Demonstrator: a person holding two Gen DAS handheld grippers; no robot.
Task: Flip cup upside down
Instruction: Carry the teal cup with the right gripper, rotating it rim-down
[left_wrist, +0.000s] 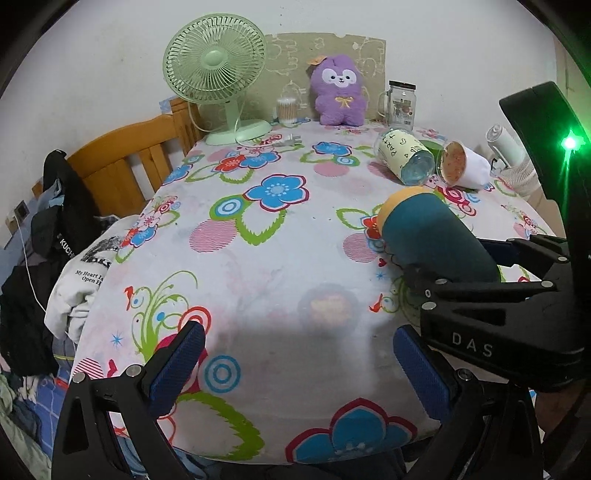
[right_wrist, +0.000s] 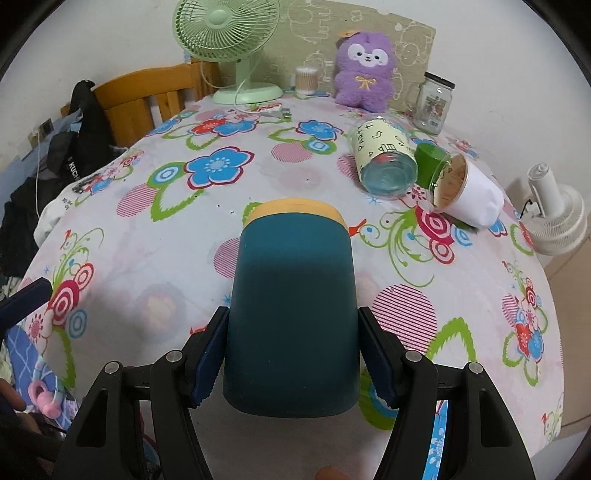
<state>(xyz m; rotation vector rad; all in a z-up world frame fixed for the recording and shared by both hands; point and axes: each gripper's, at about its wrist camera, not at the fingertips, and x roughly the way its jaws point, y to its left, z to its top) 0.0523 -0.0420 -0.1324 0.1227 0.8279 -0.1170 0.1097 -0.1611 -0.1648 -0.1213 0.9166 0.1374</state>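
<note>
While the right tongs (right_wrist: 291, 354) clamp the teal cup (right_wrist: 291, 310) sideways above the table (right_wrist: 147, 229), left tongs (left_wrist: 295, 365) spread wide with nothing between, glass jar (right_wrist: 384, 162) and white cup (right_wrist: 469, 195) toppled far right, fan (right_wrist: 227, 44) and purple plush (right_wrist: 364, 70) at the back.

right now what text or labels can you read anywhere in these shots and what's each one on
"DAS": right gripper body.
"PARTY": yellow label on the glass cup lying on its side; remaining marks unreadable.
"KUCH", cut off: black garment.
"My Heart I", "Open H", cut off: white shirt.
Glass jar sticker: too small to read.
</note>
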